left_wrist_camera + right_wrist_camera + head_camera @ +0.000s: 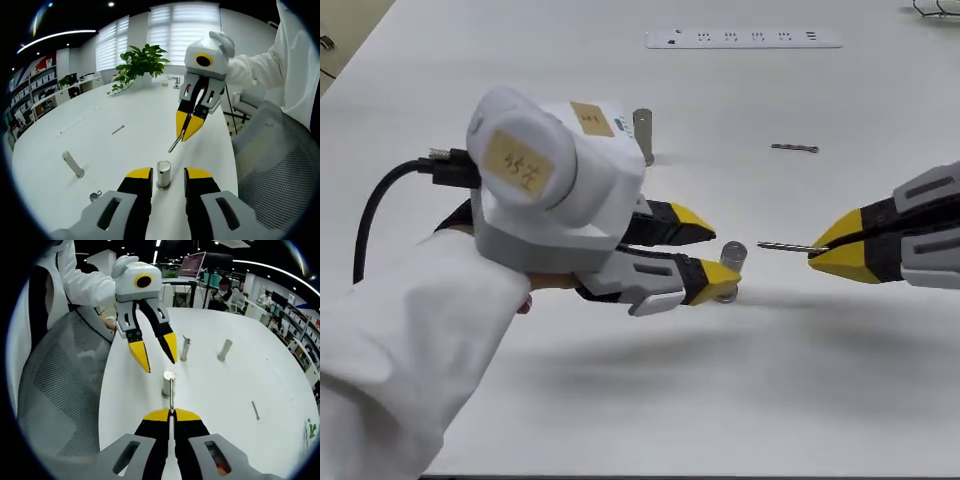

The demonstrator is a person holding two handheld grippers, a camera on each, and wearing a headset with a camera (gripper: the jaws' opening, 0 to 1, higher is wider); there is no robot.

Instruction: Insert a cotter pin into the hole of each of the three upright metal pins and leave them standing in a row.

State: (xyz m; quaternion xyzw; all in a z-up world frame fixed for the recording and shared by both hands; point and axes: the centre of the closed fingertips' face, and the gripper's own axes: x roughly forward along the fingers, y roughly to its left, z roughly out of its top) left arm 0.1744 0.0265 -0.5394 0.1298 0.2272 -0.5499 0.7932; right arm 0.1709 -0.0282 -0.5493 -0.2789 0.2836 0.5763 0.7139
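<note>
A short upright metal pin [732, 255] [163, 175] [168, 384] stands on the white table between the yellow tips of my left gripper [713, 253] [169, 173] [159, 363]. That gripper is open, with a gap on each side of the pin. My right gripper [820, 250] [185, 134] [171, 412] is shut on a thin cotter pin [790, 246] [176, 142] [171, 395]. The cotter pin lies level, its free end close to the top of the metal pin. A second metal pin [643, 135] [73, 164] [185, 348] and a third metal pin [224, 350] stand farther off.
A loose cotter pin [794, 148] [118, 130] [255, 410] lies on the table beyond the grippers. A white power strip [740, 39] sits at the far edge. A small metal piece [95, 196] rests by my left jaw. A mesh chair [65, 390] stands beside the table.
</note>
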